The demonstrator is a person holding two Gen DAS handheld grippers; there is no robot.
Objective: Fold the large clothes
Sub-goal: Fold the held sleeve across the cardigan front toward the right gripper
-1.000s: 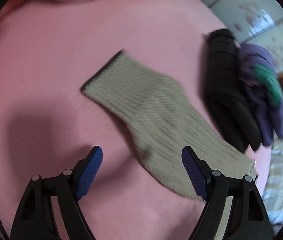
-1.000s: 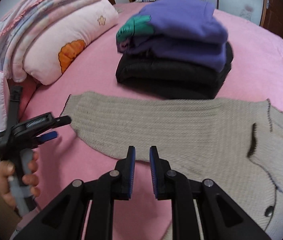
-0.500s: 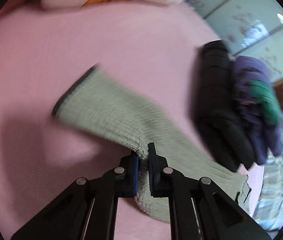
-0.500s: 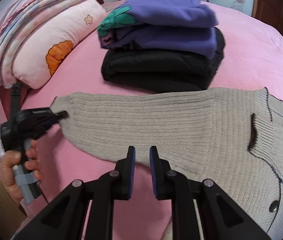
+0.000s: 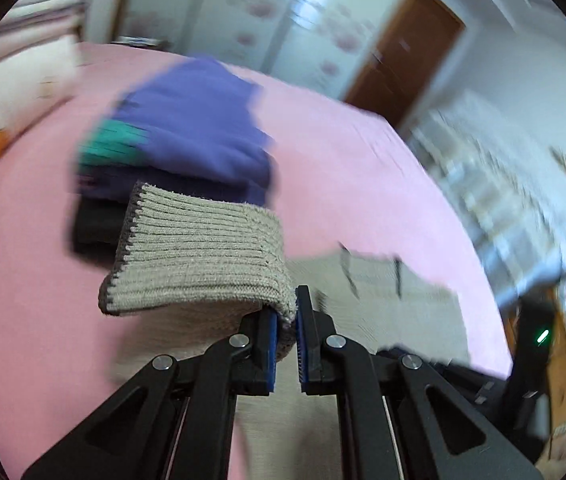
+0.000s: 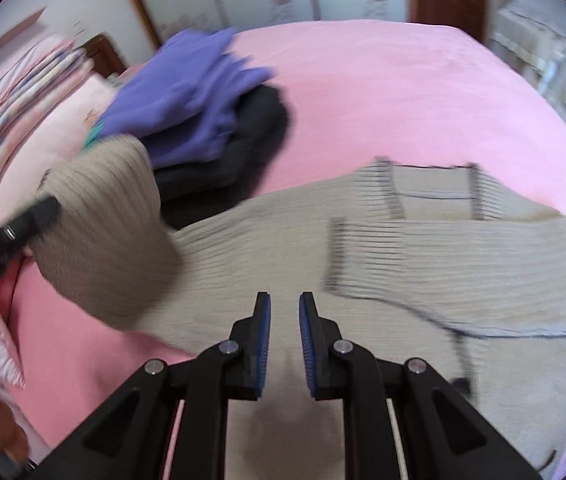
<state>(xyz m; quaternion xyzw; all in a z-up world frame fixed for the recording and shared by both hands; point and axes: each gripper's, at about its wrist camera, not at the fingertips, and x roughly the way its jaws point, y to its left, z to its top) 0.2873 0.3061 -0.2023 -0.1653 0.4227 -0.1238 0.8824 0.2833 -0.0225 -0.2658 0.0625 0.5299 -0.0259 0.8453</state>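
Sweater: the beige ribbed sweater (image 6: 423, 248) lies spread flat across the near half of the pink bed (image 6: 383, 80), body and far side on the cover, so the sleeves can be folded inward over it.
Sleeve: the sleeve (image 5: 199, 256) is lifted clear of the bed, cuff end hanging free, apparently on its way over the body.
Left gripper: the left gripper (image 5: 285, 334) has its jaws pressed together on the knit near the sleeve's edge; a pinch there lets the cuff drape and trail.
Right gripper: the right gripper (image 6: 285, 340) hovers low over the sweater's near part, jaws slightly apart and holding nothing, probably placed to pin or smooth the body while the sleeve crosses.
Folded pile: the purple garment (image 6: 187, 96) sits on the black garment (image 6: 251, 136) toward the bed's far left, near the pillow (image 6: 35, 140), out of the folding area.
Doubt: motion blur hides whether the right jaws touch the knit.
Next call: lay the sleeve flat across the chest, without bunching.
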